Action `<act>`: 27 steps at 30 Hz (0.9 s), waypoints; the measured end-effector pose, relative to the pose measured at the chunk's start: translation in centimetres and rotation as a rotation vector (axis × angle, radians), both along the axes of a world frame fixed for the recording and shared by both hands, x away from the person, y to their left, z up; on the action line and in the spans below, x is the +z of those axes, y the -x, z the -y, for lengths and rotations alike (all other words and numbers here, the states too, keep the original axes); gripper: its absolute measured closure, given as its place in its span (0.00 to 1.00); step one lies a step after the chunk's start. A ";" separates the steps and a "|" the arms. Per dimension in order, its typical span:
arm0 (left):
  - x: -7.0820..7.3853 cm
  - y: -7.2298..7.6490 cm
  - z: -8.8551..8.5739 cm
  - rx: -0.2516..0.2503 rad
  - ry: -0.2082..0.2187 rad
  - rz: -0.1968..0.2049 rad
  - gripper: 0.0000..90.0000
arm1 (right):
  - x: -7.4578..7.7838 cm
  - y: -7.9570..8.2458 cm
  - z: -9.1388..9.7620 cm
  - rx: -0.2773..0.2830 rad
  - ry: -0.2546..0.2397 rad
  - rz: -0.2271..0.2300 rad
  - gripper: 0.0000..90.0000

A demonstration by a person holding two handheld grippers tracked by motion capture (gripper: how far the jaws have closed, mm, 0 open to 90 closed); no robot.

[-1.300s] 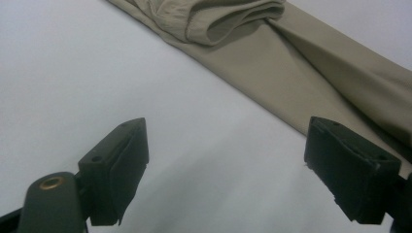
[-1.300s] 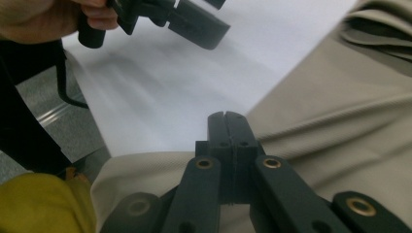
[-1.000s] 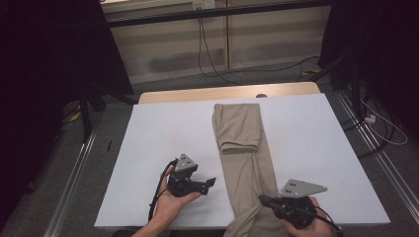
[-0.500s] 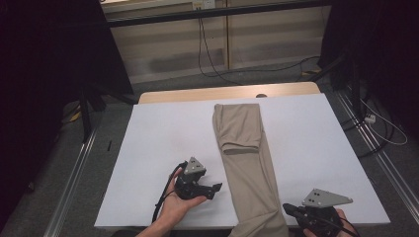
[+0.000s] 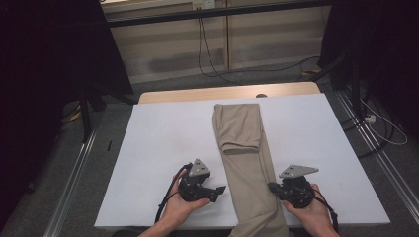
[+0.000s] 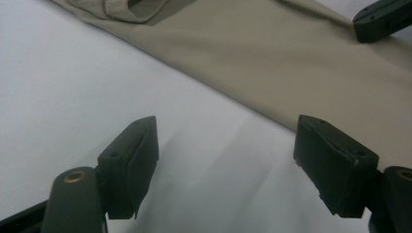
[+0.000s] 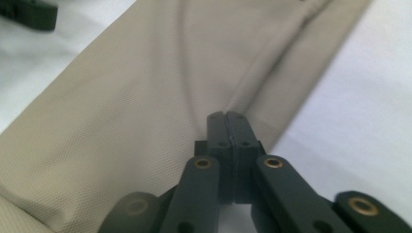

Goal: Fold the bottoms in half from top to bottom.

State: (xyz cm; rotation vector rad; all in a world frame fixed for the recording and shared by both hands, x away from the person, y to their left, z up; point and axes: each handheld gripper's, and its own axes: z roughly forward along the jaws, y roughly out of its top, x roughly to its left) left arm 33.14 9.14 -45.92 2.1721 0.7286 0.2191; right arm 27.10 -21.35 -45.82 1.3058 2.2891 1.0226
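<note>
Beige trousers (image 5: pixel 247 163) lie lengthwise on the white table (image 5: pixel 158 143). Left gripper (image 5: pixel 220 189), jaws spread and empty, faces their left edge; right gripper (image 5: pixel 272 187), jaws pressed together, meets the right edge, seemingly to fold.

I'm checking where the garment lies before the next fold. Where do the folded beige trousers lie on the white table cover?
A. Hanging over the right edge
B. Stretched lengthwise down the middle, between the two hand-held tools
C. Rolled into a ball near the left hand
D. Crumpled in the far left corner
B: in the high view the folded beige trousers run from the far edge of the white table cover toward the person, between the left tool and right tool.
</note>
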 end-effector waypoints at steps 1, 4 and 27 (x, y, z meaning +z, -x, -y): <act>0.0 0.0 0.0 -0.010 0.000 -0.007 0.27 | 0.2 0.3 0.1 -0.001 0.004 0.011 1.00; 0.0 0.0 -0.1 0.000 0.011 0.003 0.28 | 0.8 1.0 0.8 -0.022 -0.014 0.038 1.00; 2.0 -8.7 3.9 0.069 0.047 0.096 0.46 | 2.6 -7.4 1.1 0.019 -0.073 0.114 0.73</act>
